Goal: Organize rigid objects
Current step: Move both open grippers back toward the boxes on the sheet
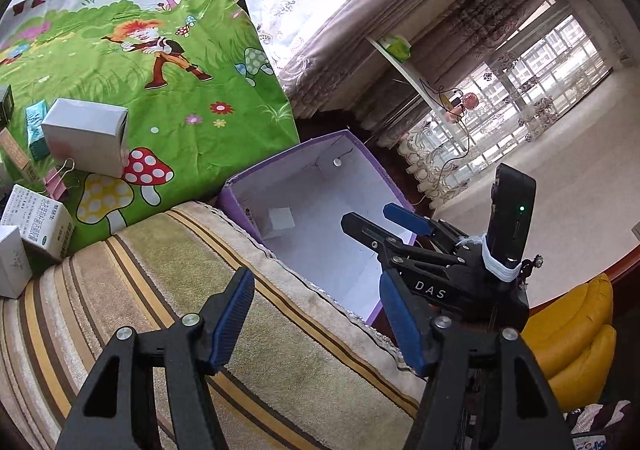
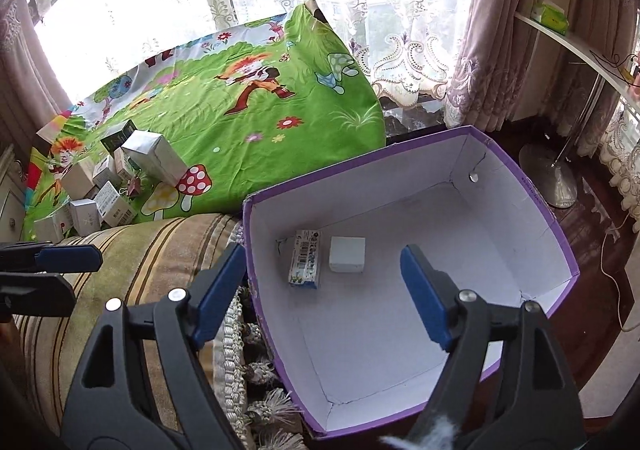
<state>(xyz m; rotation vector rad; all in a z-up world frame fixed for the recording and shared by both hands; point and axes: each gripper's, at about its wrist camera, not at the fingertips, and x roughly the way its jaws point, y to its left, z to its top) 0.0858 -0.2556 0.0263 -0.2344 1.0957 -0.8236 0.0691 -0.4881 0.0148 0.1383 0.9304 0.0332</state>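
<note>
A purple cardboard box [image 2: 532, 186] with a white inside stands beside the striped cushion. In it lie a small blue-printed carton [image 2: 306, 260] and a small white box [image 2: 347, 254]. My right gripper [image 2: 326, 296] is open and empty above the box's near-left part. My left gripper [image 1: 316, 320] is open and empty over the striped cushion [image 1: 168, 290]. The right gripper also shows in the left wrist view [image 1: 374, 224], open over the purple box [image 1: 240, 206]. Several small cartons [image 2: 100, 186] lie heaped on the green cartoon cloth; a large white box [image 1: 86, 136] is among them.
A pink binder clip [image 1: 56, 180] lies on the green cloth [image 1: 200, 90] next to the white box. Curtains and a window are behind. A white shelf [image 2: 580, 50] and a lamp base [image 2: 548, 174] stand at the right. A yellow cushion [image 1: 576, 338] sits low right.
</note>
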